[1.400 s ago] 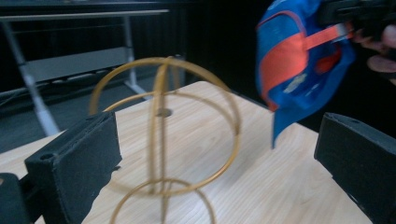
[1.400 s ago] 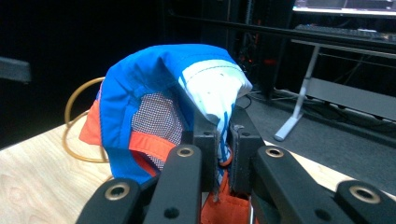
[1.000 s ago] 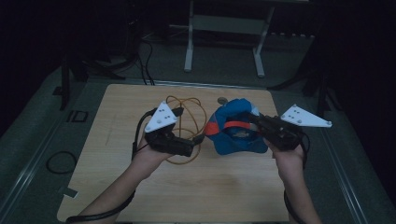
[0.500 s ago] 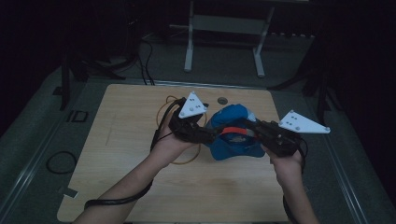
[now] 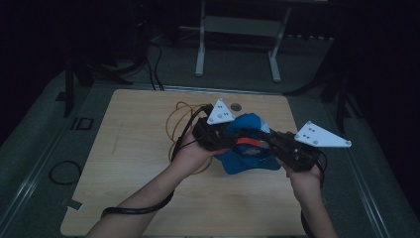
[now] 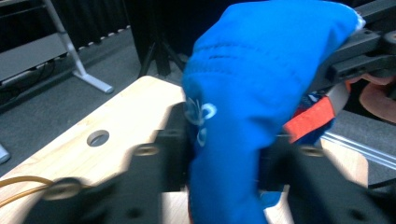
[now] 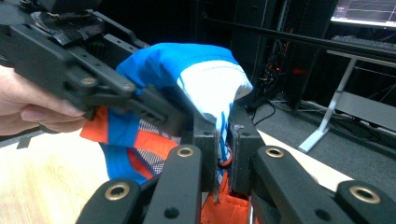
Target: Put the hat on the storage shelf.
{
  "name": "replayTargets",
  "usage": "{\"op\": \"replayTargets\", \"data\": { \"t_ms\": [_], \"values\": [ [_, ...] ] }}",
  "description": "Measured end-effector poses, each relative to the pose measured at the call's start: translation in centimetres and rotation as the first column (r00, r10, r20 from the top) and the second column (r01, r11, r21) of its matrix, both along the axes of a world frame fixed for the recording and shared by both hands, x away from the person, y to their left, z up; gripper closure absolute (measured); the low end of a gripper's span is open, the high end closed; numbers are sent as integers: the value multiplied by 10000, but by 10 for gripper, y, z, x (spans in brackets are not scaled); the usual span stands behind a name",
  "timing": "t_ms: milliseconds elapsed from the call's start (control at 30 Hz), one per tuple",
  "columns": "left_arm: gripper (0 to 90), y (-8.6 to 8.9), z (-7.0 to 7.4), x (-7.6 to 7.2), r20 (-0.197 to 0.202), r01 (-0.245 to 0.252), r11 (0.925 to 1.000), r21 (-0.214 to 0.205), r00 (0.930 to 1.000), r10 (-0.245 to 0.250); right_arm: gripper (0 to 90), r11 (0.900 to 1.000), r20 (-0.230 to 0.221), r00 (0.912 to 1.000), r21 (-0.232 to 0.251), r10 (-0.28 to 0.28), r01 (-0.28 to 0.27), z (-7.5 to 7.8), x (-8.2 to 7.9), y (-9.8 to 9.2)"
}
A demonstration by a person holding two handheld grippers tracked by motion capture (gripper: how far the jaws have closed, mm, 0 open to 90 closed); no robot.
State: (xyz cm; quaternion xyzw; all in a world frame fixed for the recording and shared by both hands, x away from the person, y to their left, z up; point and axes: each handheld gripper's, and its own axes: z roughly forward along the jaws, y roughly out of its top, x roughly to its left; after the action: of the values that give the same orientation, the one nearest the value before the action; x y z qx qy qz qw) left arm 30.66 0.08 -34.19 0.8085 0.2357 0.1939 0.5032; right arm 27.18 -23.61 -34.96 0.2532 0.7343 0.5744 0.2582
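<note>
Blue fabric with orange trim and a white patch, a soft garment (image 5: 247, 148), is held just above the table (image 5: 129, 163), pinched from both sides. Nearest the person, the right hand-held gripper (image 5: 270, 145) has its jaws shut on a white-and-blue fold of the garment, as the right gripper view confirms, with the cloth sandwiched between the two pads. The left hand-held gripper (image 5: 229, 144) has changed most: a second ago it sat well left of the garment over the table, and it has now come across to meet the cloth; in the left gripper view its jaws stand either side of a bunched blue ridge (image 6: 247, 116) and appear closed on it. Judgement: the work has passed from a one-sided hold to a two-point grip, which suits spreading or folding the garment; the right hold has not shifted. Left of the garment, an orange cable loop (image 5: 174, 124) lies on the table, clear of the cloth. Beyond the garment, a round hole (image 5: 236, 106) marks the far edge. No container stands on the table, and nothing is stowed in one.
</note>
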Motion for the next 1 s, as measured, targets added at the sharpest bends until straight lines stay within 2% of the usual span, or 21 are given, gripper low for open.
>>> {"op": "replayTargets", "data": {
  "t_ms": [33,67,100,167,233,300,367,500,600,633,700,767,800,833,867,900,933,967,1000],
  "values": [
    [788,0,0,0,0,0,10000,0,10000,0,842,10000,0,10000,0,0,0,0,0,0],
    [788,-4,-1,0,55,-93,10000,21,9999,93,842,10000,2,10000,1,-3,3,-1,0,0],
    [876,-5,-1,-1,178,-195,9998,94,9997,193,842,10000,-67,10000,34,55,-55,-3,-2,0],
    [883,-9,-2,-1,399,-459,9986,252,9982,448,842,10000,-113,9999,51,58,-58,-5,-3,0],
    [884,-11,-3,1,421,-608,9979,222,9973,598,842,10000,-171,9998,67,72,-71,-7,-5,0],
    [888,-13,-3,2,681,-677,9971,358,9955,652,841,10000,-171,9999,-11,20,-20,-8,-7,1],
    [888,-15,-2,1,827,-629,9972,393,9948,595,840,10000,-249,9997,-7,54,-55,-9,-8,0],
    [890,-19,0,-6,1534,-460,9974,556,9875,370,830,9999,-216,9997,118,108,-106,-9,-12,-2],
    [890,-19,2,-11,2132,-222,9978,617,9770,86,817,9992,-58,9999,385,112,-110,-6,-18,-5],
    [890,-19,3,-13,2421,-86,9982,593,9702,-60,810,9989,-40,9998,433,175,-173,-5,-20,-6],
    [890,-16,5,-13,2376,148,9989,443,9711,-249,788,9989,66,9997,419,216,-219,-3,-24,-8],
    [889,-15,6,-14,2763,207,9986,487,9605,-334,766,9983,78,9995,490,309,-313,-1,-27,-9],
    [889,-13,7,-14,2850,424,9978,505,9569,-551,759,9982,137,9995,513,289,-295,-1,-29,-10],
    [889,-12,7,-15,3052,578,9966,586,9495,-730,743,9981,191,9995,553,268,-278,0,-32,-10],
    [889,-11,6,-15,3286,684,9952,702,9404,-878,696,9970,303,9985,615,446,-463,2,-39,-11],
    [889,-8,7,-16,3448,994,9925,710,9312,-1180,696,9970,303,9985,615,446,-463,2,-39,-11],
    [889,-6,6,-17,3717,1267,9895,693,9172,-1435,675,9971,427,9980,586,464,-489,4,-43,-12],
    [889,-4,7,-18,3910,1229,9889,835,9087,-1459,645,9951,603,9961,712,639,-681,7,-49,-14],
    [889,-2,7,-18,3998,1551,9849,767,9001,-1729,645,9951,603,9961,712,639,-681,7,-49,-14]
  ]
}}
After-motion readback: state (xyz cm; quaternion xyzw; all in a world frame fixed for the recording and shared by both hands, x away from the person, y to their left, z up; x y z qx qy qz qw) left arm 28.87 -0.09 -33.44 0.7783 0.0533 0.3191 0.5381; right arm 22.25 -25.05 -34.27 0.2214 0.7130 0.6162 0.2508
